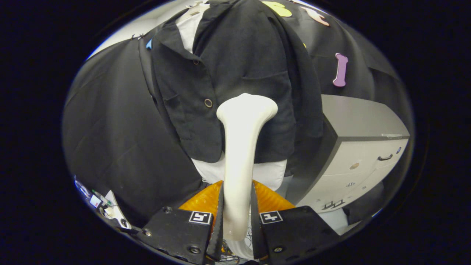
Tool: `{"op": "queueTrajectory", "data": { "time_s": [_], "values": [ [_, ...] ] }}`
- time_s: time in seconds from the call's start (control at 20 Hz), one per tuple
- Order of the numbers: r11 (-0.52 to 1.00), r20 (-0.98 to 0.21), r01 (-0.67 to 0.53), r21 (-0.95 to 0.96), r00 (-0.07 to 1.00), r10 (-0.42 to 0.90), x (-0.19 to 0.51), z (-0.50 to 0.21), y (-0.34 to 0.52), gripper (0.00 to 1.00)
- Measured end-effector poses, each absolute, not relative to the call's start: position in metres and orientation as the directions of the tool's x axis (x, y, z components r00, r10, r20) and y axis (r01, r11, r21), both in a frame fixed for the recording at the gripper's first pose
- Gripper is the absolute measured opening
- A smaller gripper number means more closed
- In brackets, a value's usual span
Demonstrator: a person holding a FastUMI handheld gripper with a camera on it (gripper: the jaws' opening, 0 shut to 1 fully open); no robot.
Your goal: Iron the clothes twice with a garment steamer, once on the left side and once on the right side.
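Observation:
A white garment steamer (pixel 241 147) rises between my fingers, its handle squeezed by both of them. My gripper (pixel 237 217) is shut on that handle. The steamer's wide head (pixel 246 106) rests against or just before a black buttoned jacket (pixel 235 73), right of its button line and near the lower hem. The jacket hangs on a white mannequin torso (pixel 265 173), which shows below the hem and at the collar. I cannot tell whether the head touches the cloth.
A grey cabinet with white drawers (pixel 360 147) stands close to the right of the mannequin. An orange base (pixel 272 200) lies under the mannequin, just ahead of my fingers. Small items and cables (pixel 103 204) lie low to the left.

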State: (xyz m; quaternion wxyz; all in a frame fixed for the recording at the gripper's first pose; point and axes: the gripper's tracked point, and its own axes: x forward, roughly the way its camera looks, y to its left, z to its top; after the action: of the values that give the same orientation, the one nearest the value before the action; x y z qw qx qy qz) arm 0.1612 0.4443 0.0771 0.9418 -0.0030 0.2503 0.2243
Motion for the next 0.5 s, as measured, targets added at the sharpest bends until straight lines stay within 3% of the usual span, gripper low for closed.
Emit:
{"op": "queueTrajectory", "data": {
  "time_s": [0.5],
  "values": [
    [0.902,-0.479,-0.413,0.123,0.772,0.419,0.161,0.079,0.441,0.34]
  ]
}}
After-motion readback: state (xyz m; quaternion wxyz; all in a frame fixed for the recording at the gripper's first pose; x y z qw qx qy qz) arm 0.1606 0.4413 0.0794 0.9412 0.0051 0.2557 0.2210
